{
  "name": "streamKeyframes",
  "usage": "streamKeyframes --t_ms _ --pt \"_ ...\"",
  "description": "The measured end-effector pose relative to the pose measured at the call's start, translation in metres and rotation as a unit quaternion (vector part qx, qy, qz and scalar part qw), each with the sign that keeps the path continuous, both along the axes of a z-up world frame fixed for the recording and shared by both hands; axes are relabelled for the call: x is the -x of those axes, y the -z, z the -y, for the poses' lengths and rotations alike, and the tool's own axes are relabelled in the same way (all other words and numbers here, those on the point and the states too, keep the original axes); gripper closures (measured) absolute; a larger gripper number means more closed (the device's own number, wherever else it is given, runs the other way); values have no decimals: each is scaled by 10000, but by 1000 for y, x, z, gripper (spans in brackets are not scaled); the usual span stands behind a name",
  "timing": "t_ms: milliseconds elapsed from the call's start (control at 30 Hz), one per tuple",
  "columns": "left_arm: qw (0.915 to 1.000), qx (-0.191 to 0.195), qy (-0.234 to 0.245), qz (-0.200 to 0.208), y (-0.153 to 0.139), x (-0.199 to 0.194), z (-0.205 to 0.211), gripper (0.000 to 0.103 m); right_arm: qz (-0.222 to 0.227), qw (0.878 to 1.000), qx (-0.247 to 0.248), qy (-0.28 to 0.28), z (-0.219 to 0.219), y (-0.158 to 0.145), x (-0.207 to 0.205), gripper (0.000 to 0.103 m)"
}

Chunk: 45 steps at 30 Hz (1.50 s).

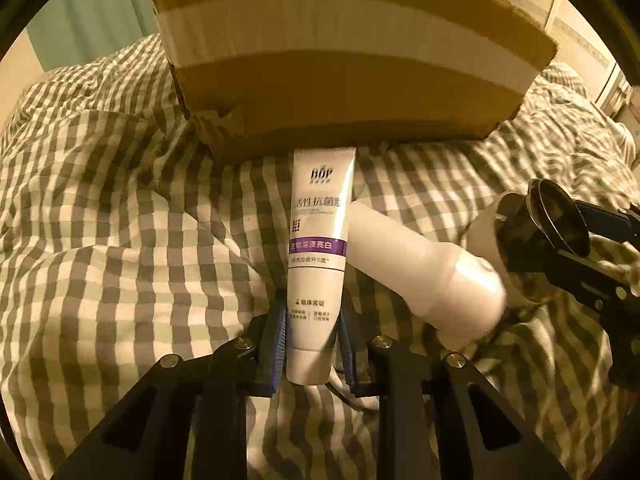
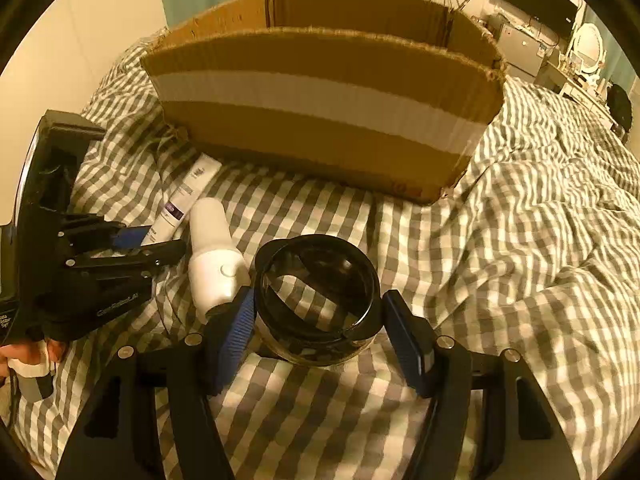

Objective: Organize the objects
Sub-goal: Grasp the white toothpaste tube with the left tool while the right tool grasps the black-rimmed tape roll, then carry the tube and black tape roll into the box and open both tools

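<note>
A white toothpaste tube [image 1: 318, 248] with a purple band lies on the checked bedspread, pointing at the cardboard box [image 1: 344, 64]. My left gripper [image 1: 312, 344] has its blue pads on both sides of the tube's cap end, shut on it. It also shows in the right wrist view [image 2: 136, 244] with the tube [image 2: 182, 200]. A white hair dryer [image 1: 432, 276] lies beside the tube, also in the right wrist view [image 2: 214, 260]. My right gripper [image 2: 320, 328] is open around a round dark glass jar [image 2: 318, 300], with a gap on the right side.
The open cardboard box [image 2: 324, 116] with a white tape band stands on the bed just beyond the objects. The rumpled checked bedspread [image 2: 520, 240] stretches to the right. A dresser with a mirror [image 2: 588, 48] stands in the far right corner.
</note>
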State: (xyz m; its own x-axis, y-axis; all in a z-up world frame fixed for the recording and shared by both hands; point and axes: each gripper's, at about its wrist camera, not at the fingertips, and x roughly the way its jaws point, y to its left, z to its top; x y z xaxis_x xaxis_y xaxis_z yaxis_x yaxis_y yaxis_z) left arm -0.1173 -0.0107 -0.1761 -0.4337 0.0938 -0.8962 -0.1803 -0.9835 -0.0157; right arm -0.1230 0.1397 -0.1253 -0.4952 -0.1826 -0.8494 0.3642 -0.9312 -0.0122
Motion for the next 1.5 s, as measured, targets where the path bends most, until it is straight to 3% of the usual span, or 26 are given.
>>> streamKeyframes --t_ms 300,767,1233,1500 --pt "9993 -327 20 -178 -22 -20 4 80 -296 9994 -152 67 3 -21 -13 39" --pt "9966 -511 215 -605 -68 -52 5 81 -430 9990 -114 28 3 -38 -48 39" --pt "9941 -795 340 -662 -91 -84 -2 81 -634 9977 -249 45 -2 -61 -84 39" --pt "9919 -861 422 -828 -99 -98 -7 81 -576 9980 -248 -104 1 -57 -101 39"
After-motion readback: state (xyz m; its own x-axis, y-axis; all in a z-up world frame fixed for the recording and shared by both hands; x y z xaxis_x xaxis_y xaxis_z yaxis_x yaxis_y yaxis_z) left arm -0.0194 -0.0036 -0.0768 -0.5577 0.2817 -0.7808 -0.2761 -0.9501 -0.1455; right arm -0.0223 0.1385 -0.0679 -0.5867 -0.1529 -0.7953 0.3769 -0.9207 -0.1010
